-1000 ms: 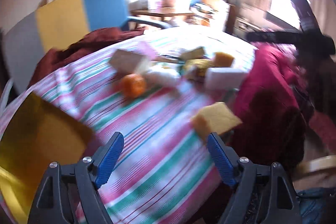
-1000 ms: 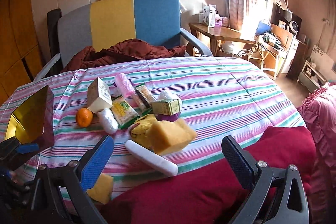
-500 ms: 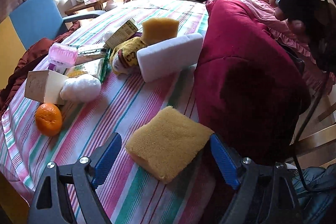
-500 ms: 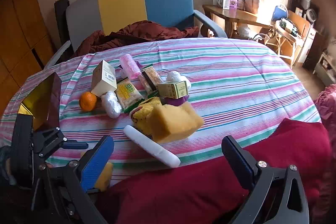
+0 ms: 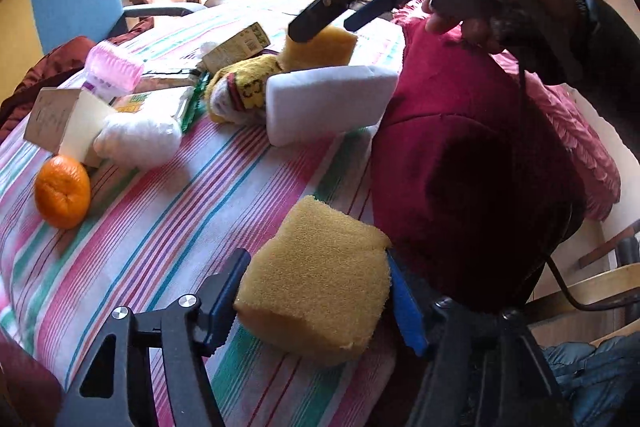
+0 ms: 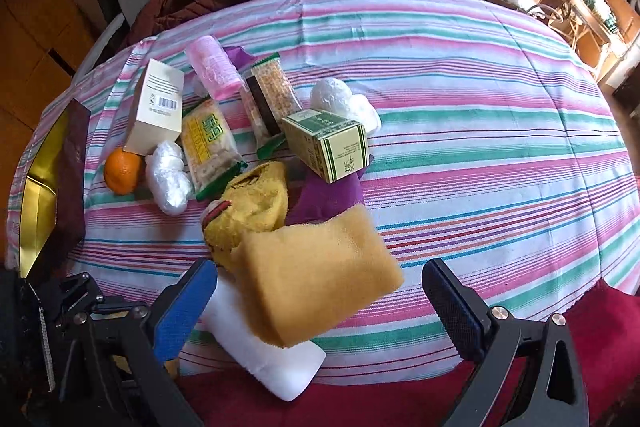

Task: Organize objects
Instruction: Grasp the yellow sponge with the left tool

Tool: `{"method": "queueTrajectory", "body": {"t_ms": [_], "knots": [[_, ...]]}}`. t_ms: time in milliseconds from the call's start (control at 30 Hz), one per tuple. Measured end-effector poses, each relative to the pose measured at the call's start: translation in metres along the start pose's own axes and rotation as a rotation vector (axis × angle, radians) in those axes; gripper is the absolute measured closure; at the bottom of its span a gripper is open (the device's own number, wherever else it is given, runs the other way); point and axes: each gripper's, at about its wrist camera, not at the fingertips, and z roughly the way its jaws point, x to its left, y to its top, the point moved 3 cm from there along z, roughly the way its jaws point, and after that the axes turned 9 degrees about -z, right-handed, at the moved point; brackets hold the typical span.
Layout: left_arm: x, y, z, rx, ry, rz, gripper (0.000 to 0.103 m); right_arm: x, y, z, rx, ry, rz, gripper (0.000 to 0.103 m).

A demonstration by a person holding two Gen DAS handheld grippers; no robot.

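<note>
Here the left gripper pinches the near sponge at lower centre, its long axis running up-left toward the pile. The right gripper, jaws wide, straddles the second sponge atop one white foam block. Beyond, upper left: two boxes, one orange.

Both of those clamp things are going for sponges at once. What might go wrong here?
The left gripper has closed on a yellow sponge right at the table edge; soft foam can squirm free and fall off. The right gripper, open, straddles another sponge leaning on a white foam block and a yellow glove; closing may drag either along.
</note>
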Motion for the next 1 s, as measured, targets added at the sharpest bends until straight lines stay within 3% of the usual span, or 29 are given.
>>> {"method": "queueTrajectory", "body": {"t_ms": [133,267,467,667,800,1000], "knots": [[0.014,-0.009,-0.013,-0.023,-0.002,-0.089,0.037,-0.002,0.002,0.015,0.087,0.054,-0.005,0.000],[0.026,-0.018,-0.032,-0.060,0.001,-0.174,0.037,-0.002,-0.003,0.019,0.107,0.058,-0.011,0.020],[0.035,-0.034,-0.064,-0.112,0.042,-0.242,0.037,-0.007,-0.014,-0.002,0.024,0.007,0.034,0.026],[0.056,-0.040,-0.101,-0.209,0.093,-0.350,0.037,-0.001,-0.013,-0.063,-0.163,-0.056,0.079,0.026],[0.079,-0.046,-0.133,-0.279,0.175,-0.444,0.037,0.044,0.011,-0.089,-0.278,-0.020,0.016,0.026],[0.127,-0.077,-0.185,-0.377,0.336,-0.633,0.036,0.155,0.038,-0.088,-0.365,0.137,-0.177,0.025]]}}
